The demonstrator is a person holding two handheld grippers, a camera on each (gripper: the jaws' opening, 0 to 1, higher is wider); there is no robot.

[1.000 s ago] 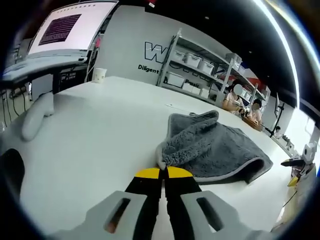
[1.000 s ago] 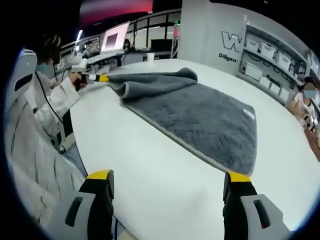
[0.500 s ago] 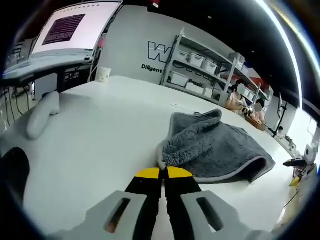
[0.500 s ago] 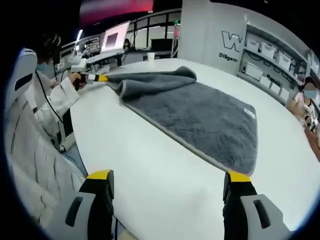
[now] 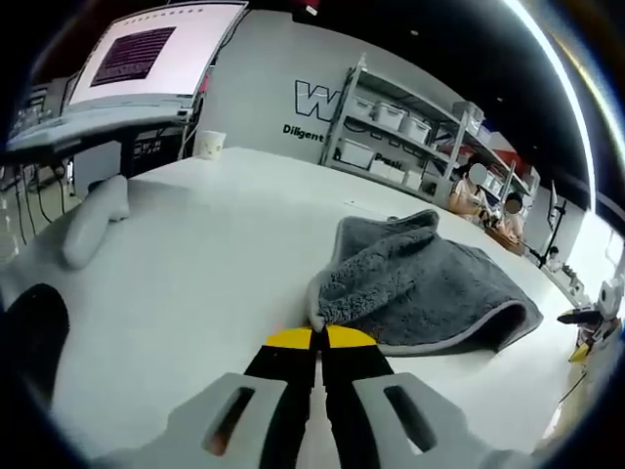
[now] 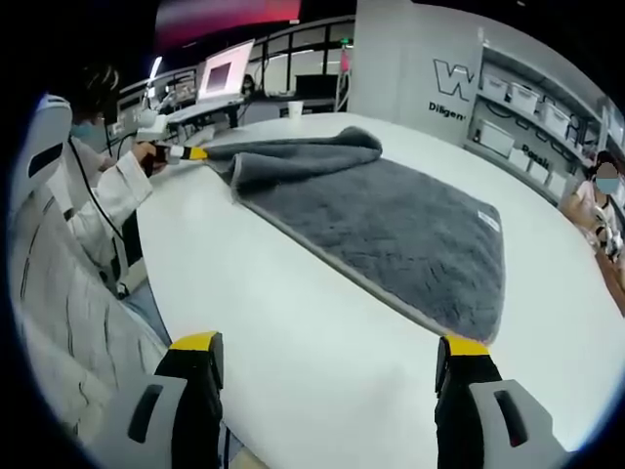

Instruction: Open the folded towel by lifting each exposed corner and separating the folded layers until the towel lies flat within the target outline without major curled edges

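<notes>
A grey fluffy towel (image 6: pixel 391 230) lies on the white table (image 6: pixel 293 322), mostly spread, with one layer still folded over at its far left end. My left gripper (image 5: pixel 314 337) is shut on a corner of the towel (image 5: pixel 415 283), held just above the tabletop. That same gripper (image 6: pixel 186 152) shows at the far left in the right gripper view, pinching the folded corner. My right gripper (image 6: pixel 330 347) is open above the table's near part, close to the towel's near right corner, with nothing between its jaws.
A person in a white sleeve (image 6: pixel 103 200) stands at the table's left edge. A paper cup (image 5: pixel 208 144) sits at the table's far side near monitors (image 5: pixel 146 54). Shelves with bins (image 5: pixel 400 137) and seated people (image 5: pixel 493 205) lie beyond. A white padded object (image 5: pixel 93 215) rests left.
The left gripper view has shifted slightly, the towel corner still held. The folded part in the right gripper view has drawn a little further left. The right gripper has not moved.
</notes>
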